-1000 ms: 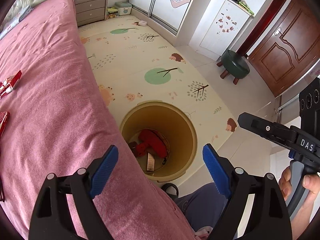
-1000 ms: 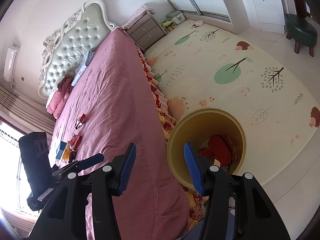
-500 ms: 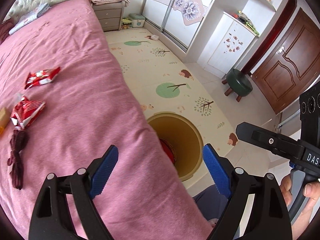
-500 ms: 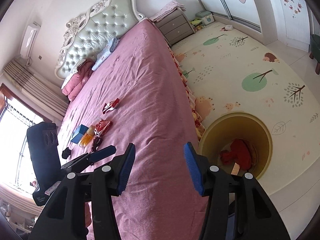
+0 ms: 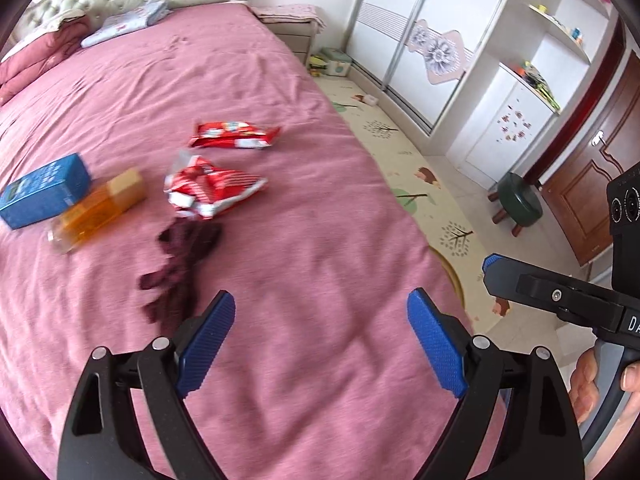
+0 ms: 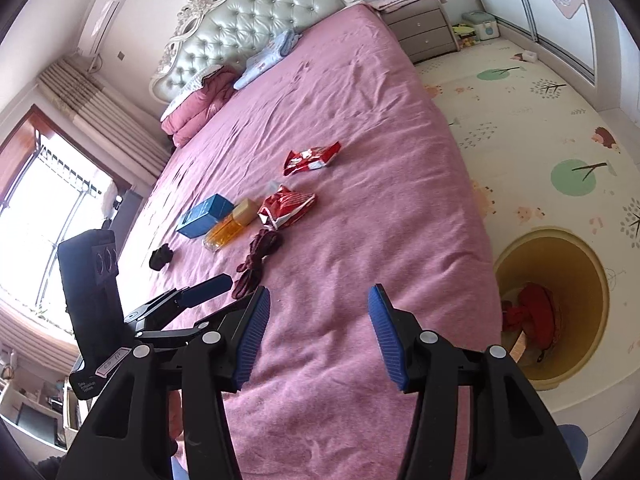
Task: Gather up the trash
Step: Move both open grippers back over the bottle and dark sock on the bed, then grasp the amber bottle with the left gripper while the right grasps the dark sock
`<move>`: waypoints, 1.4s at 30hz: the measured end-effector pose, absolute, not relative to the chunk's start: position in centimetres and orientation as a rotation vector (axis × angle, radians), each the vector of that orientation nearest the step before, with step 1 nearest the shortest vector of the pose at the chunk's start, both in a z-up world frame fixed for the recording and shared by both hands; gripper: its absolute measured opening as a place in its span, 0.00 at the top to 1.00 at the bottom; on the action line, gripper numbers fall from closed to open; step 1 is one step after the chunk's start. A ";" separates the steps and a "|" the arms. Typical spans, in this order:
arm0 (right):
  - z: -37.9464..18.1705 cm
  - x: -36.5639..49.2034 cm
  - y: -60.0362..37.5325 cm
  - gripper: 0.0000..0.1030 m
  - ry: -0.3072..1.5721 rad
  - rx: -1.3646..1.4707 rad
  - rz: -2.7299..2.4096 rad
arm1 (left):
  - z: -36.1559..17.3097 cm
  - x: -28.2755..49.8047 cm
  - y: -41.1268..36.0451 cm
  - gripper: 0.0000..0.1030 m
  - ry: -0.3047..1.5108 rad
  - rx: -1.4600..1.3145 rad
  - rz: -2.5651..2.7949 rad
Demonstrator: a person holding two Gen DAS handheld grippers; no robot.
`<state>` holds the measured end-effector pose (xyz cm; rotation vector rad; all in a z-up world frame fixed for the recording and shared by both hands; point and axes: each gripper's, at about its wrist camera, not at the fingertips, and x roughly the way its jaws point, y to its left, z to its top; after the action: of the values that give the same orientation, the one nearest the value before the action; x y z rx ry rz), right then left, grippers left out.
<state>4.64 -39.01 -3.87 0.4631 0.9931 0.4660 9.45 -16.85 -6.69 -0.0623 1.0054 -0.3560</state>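
On the bed the things lie in a loose cluster: one wrapper farthest toward the headboard, a second wrapper nearer, the bottle just left of it and touching the box farther left. A cord lies just before the second wrapper, and a small cloth sits apart to the left. The bin stands on the floor mat right of the bed, with trash in it. The nightstand stands beside the headboard.

At the right edge of the left wrist view, the right gripper bore white letters "DA", cut off by the frame.
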 end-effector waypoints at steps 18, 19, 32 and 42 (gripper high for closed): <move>-5.1 7.9 -26.2 0.50 1.064 0.386 0.547 | -7.9 11.6 -2.8 0.14 1.016 -0.103 -0.248; -5.3 8.1 -25.8 0.50 1.070 0.386 0.547 | -8.1 11.8 -2.2 0.14 1.020 -0.099 -0.245; -8.9 10.8 -22.0 0.49 1.130 0.416 0.466 | -9.4 15.8 3.0 0.14 1.047 -0.097 -0.250; -11.0 12.2 -21.3 0.47 1.177 0.444 0.406 | -11.7 19.7 3.9 0.14 1.101 -0.056 -0.302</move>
<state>12.15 -21.34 -11.03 0.4442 1.1769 0.4063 19.67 3.87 -11.75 -0.0561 1.1010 -0.3016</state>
